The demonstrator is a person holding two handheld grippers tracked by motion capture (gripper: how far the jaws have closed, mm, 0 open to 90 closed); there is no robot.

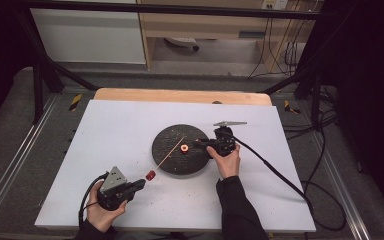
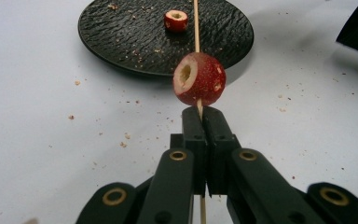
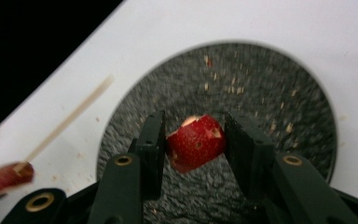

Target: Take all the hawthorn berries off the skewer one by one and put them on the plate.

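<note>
Small, light, firm-skinned cored red fruit point(image 3: 196, 142), likely slippery and easy to bruise; best taken across the round flanks, hole kept free for the skewer. Clamped so between the right gripper point(image 3: 193, 137) pads, just above the black plate point(image 3: 279, 84). Thin wooden skewer point(image 2: 196, 28), stiff but snappable, pinched near its end by the fully closed left gripper point(image 2: 200, 116), a threaded fruit point(image 2: 199, 78) sitting just past the tips. Ahead of those tips, the plate with the second fruit. Underneath, a white sheet point(image 1: 105, 130) strewn with crumbs over a wooden table point(image 1: 180, 95); beyond, grey floor, dark frame, trailing cables.
</note>
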